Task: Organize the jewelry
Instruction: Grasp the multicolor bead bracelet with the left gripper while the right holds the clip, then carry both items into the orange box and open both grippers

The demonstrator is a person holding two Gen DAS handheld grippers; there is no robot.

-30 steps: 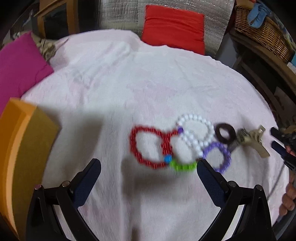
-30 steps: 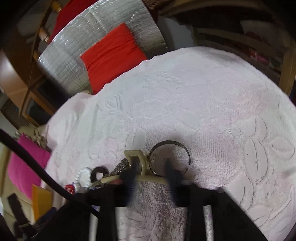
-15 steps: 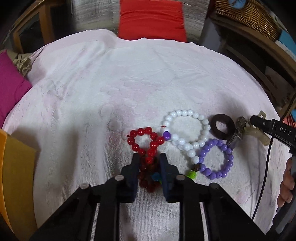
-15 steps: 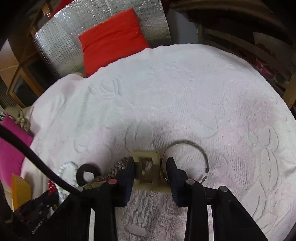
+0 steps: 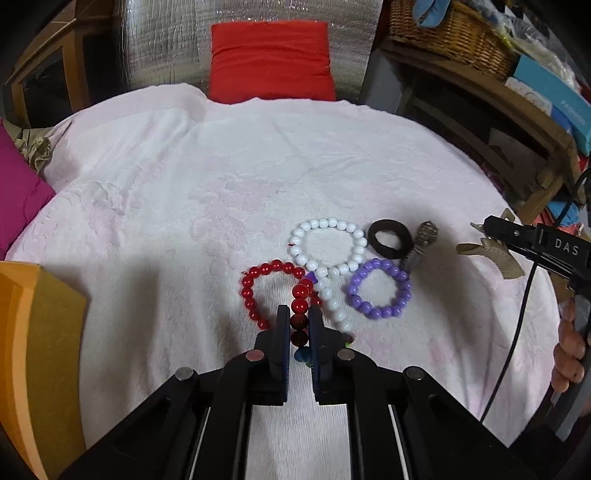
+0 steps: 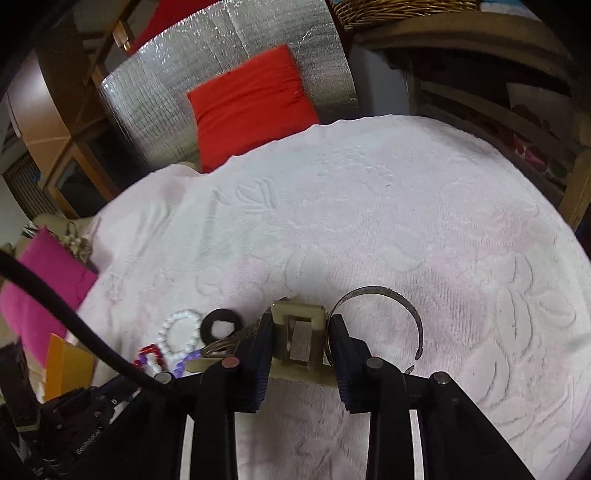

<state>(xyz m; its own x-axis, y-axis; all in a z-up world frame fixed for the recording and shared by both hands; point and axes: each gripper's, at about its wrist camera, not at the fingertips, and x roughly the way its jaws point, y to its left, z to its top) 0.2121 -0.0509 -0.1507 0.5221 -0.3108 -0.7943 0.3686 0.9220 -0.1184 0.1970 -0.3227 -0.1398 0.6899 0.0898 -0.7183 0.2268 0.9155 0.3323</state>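
Observation:
My left gripper [image 5: 299,314] is shut on a red bead bracelet [image 5: 258,284] that lies on the pale pink towel [image 5: 258,177]. A white bead bracelet [image 5: 327,243], a purple bead bracelet [image 5: 378,293], a black ring-shaped hair tie [image 5: 388,240] and a metal watch band [image 5: 424,238] lie just to its right. My right gripper [image 6: 301,332] is shut on a beige hair claw clip [image 6: 299,339]. A thin open metal bangle [image 6: 391,310] lies right of the clip. The clip and right gripper also show in the left wrist view [image 5: 495,254].
An orange box [image 5: 33,354] stands at the left edge of the towel. A magenta cushion [image 5: 18,192] is at far left, a red cushion [image 5: 271,61] at the back, and a wicker basket [image 5: 450,33] on wooden shelving at right.
My left gripper came down and shut on the red bracelet, bunching it. My right gripper closed on the beige claw clip and has lifted it slightly.

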